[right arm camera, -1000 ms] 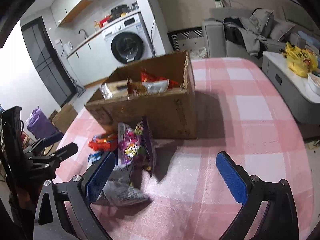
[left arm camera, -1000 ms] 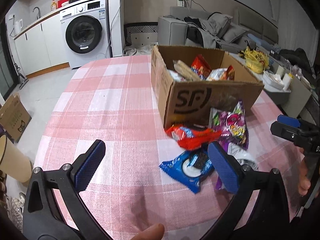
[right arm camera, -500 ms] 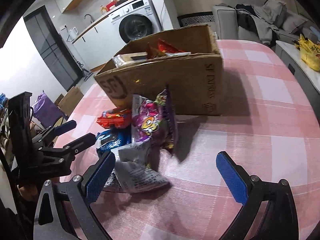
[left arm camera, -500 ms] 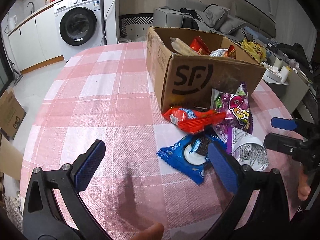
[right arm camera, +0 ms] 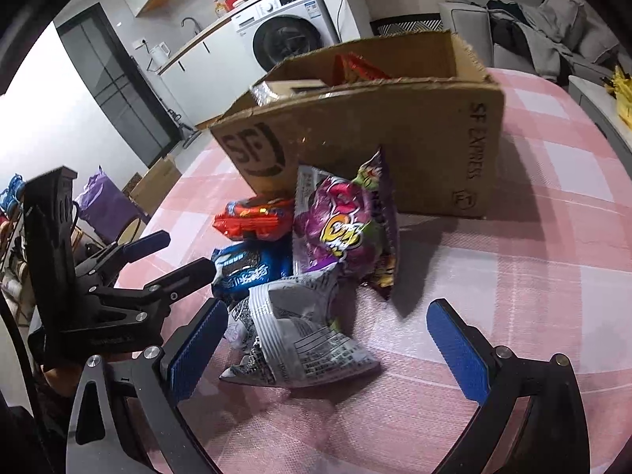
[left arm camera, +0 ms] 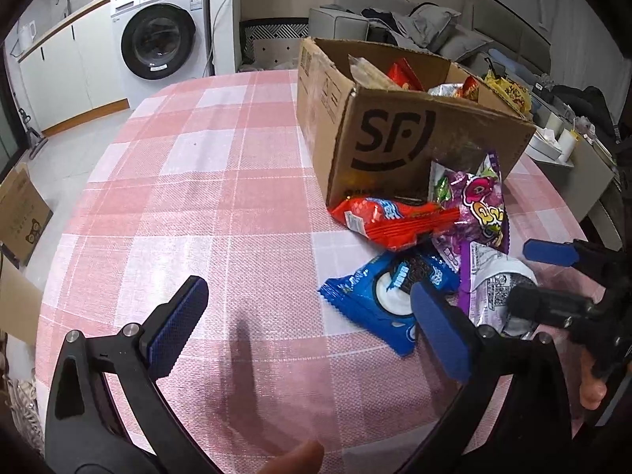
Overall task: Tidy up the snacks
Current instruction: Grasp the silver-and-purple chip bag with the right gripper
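Both tools wide open, nothing held. Right tool (right arm camera: 322, 343) straddles silver-grey packet (right arm camera: 300, 339) on tabletop (right arm camera: 533, 276), likely lining up a pick toward SF carton (right arm camera: 395, 146). Packet long axis runs approx toward carton. Left tool (left arm camera: 312, 331) hovers nr blue cookie pack (left arm camera: 379, 296), off to its left.

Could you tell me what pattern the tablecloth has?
Pink-and-white checks on the tablecloth, clearest in the left wrist view.

Dim indoor light, soft shadows, heavy fisheye bending, dark corners.
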{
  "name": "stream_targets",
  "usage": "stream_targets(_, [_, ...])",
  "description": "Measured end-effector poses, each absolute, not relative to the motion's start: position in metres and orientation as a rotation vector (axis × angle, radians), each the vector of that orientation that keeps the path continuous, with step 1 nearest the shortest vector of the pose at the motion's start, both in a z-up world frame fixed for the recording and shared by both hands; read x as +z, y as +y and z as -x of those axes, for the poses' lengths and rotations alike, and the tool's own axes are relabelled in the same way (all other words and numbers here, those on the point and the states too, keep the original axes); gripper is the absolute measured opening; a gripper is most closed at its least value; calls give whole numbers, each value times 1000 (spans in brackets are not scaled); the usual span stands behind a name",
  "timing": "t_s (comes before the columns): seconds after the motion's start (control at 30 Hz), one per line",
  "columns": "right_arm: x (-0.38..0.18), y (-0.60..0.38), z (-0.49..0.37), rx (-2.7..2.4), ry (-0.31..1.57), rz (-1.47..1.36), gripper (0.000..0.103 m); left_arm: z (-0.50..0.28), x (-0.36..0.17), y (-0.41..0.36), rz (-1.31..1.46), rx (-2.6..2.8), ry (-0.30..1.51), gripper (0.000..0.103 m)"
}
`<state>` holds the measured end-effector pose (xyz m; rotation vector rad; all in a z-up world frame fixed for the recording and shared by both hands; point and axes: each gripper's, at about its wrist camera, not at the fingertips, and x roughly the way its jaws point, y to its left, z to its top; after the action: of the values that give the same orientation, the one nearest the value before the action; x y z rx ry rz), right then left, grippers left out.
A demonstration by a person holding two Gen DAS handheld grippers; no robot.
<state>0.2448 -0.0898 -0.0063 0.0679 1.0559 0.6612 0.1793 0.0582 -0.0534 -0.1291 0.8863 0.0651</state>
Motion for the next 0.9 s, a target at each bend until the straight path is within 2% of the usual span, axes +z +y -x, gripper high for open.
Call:
stream_targets(0.43, [-25,-66,-240,704,1091,-31,101,-184,-63,53,143,42,904,102])
stream_targets(0.57, [-26,-62,-240,741,1091,-65,87,-181,-62,53,143,46,903,102])
stream_targets(0.73, [-27,-59,-237,762,1085,-72,83,-180,-62,55,144,50,899,102])
stream_targets(0.8, [-27,-62,-237,771,1083,-80,76,-180,-62,56,145,50,899,102])
stream_targets(0.9, [-29,-64,-236,809,1086,-116,74,-179,-62,56,146,50,899,102])
